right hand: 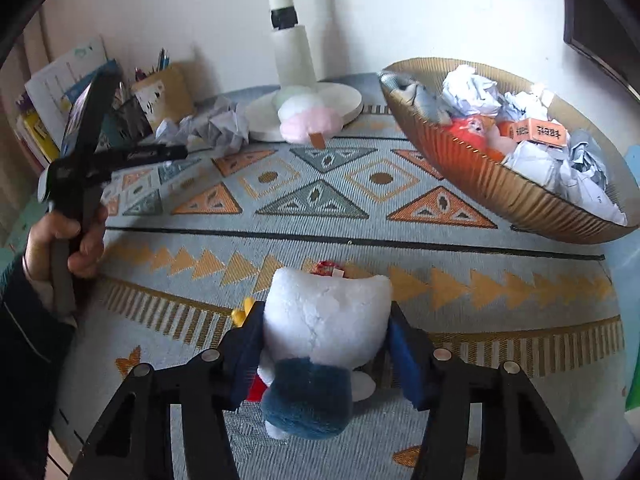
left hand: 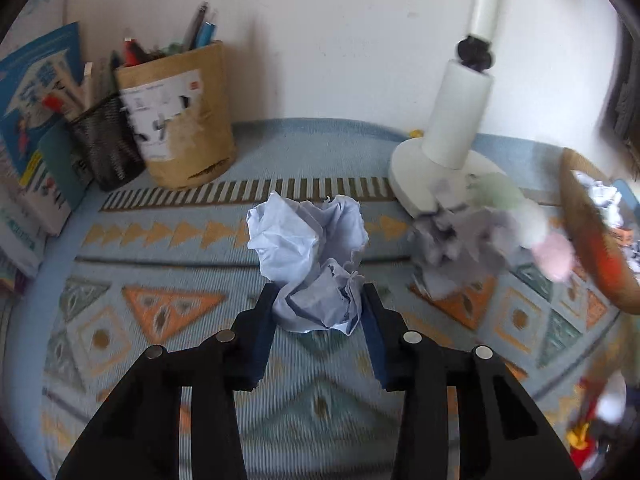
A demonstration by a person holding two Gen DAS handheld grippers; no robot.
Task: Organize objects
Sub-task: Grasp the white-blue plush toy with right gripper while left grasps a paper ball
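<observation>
Crumpled paper [left hand: 316, 268] sits clamped in left gripper [left hand: 320, 300]; right gripper [right hand: 324, 340] squeezes plush toy [right hand: 324, 320].

Home desk corner: patterned cloth [right hand: 304, 196], pen pots [left hand: 188, 120], books [left hand: 36, 92], lamp base [left hand: 448, 168], plush toys [right hand: 324, 320]

Patterned cloth [right hand: 320, 216]: basket [right hand: 480, 176], lamp base [right hand: 344, 98].

Soft daylight, fisheye-warped edges, right-side motion blur
</observation>
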